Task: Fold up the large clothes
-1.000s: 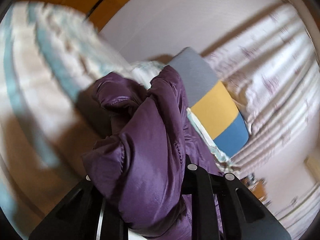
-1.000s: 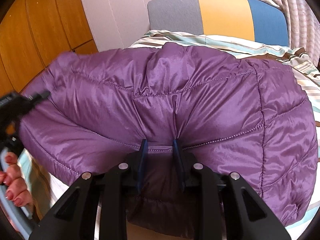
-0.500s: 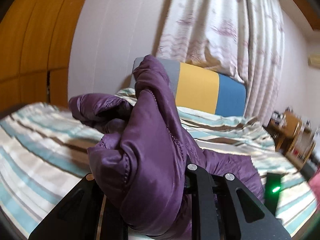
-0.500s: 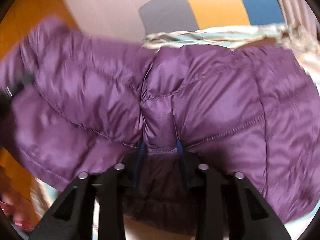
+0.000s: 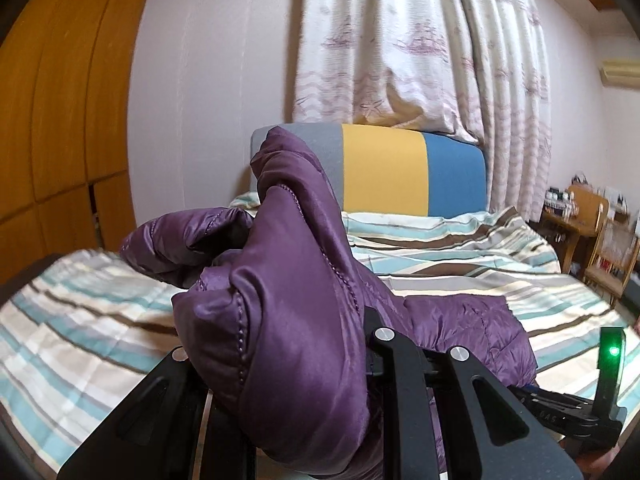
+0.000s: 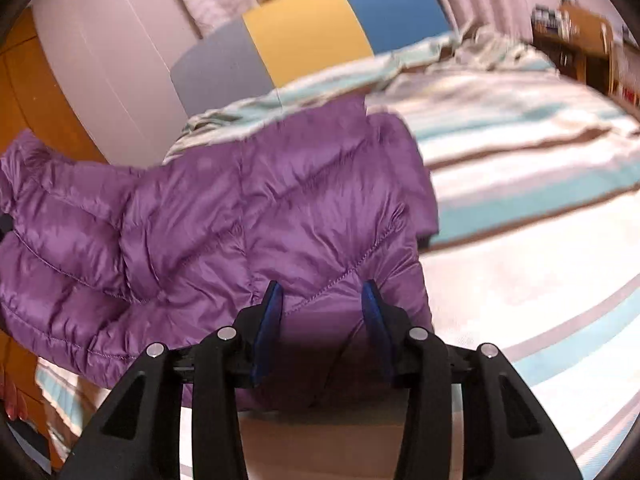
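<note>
A purple quilted down jacket (image 6: 224,216) lies on the striped bed. In the left wrist view a bunched fold of the jacket (image 5: 296,320) fills the space between the fingers; my left gripper (image 5: 304,360) is shut on it and holds it raised above the bed. In the right wrist view my right gripper (image 6: 320,312) has its blue pads (image 6: 269,316) spread apart over the jacket's near edge, open, with the fabric lying slack between them. The other gripper's body with a green light (image 5: 611,350) shows at the right of the left wrist view.
The bed has a striped teal, brown and white cover (image 5: 460,264) and a grey, yellow and blue headboard cushion (image 5: 384,172). Curtains (image 5: 408,40) hang behind. Wooden wardrobe doors (image 5: 60,120) stand at left; wooden furniture (image 5: 588,216) stands at right.
My right gripper has opened and let go of the jacket's edge, which has dropped flatter onto the bed. My left gripper still holds its fold and has levelled out.
</note>
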A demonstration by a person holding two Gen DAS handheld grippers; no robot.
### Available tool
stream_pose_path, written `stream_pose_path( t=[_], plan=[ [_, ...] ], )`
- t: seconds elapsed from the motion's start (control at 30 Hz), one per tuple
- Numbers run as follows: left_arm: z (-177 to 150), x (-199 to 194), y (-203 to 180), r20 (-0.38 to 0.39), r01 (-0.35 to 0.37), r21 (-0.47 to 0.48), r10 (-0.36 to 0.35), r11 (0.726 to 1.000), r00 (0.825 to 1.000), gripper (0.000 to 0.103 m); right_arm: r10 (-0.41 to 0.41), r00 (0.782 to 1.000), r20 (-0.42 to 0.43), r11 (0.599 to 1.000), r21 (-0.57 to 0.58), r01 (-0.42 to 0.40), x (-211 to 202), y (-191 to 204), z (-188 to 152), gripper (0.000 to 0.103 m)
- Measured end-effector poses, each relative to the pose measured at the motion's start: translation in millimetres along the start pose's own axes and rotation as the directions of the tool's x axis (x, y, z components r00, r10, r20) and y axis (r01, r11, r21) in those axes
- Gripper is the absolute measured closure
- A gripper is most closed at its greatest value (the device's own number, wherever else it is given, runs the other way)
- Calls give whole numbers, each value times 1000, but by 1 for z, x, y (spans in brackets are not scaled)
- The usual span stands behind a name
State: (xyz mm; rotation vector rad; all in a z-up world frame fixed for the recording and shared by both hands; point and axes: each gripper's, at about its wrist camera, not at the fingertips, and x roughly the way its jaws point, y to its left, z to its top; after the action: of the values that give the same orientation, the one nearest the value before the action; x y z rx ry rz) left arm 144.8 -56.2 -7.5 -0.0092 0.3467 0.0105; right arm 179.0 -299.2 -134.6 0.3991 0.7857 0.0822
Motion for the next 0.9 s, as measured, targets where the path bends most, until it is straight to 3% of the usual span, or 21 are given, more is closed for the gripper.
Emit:
stream_pose_path(
  t=[0.13,0.23,0.3,0.37,0.5,0.73,0.9],
  plan=[
    [6,-2,-32,25,0,132,-3,991,1000,84,-1,1000,-16,1000,-7,1,5,1,0,58],
    [5,-1,-66,40,11,265,-22,964,999,84,42,999,-6,999,27,-42,2,-5,-2,54],
    [2,1,-83,46,18,328,-34,945,998,84,100,994,41,990,92,-103,-10,-17,0,46],
    [0,4,-99,51,25,370,-47,929,998,84,103,991,91,986,125,-114,-25,-29,0,43],
    [-3,13,-122,38,53,397,-74,916,996,84,23,988,153,989,142,-45,-48,-48,7,40],
    [-9,27,-156,6,97,443,-111,891,994,84,-201,965,166,962,220,162,-74,-95,10,38],
    [-22,34,-181,-21,130,507,-138,852,990,84,-251,949,189,942,273,194,-87,-119,6,36]
  ],
)
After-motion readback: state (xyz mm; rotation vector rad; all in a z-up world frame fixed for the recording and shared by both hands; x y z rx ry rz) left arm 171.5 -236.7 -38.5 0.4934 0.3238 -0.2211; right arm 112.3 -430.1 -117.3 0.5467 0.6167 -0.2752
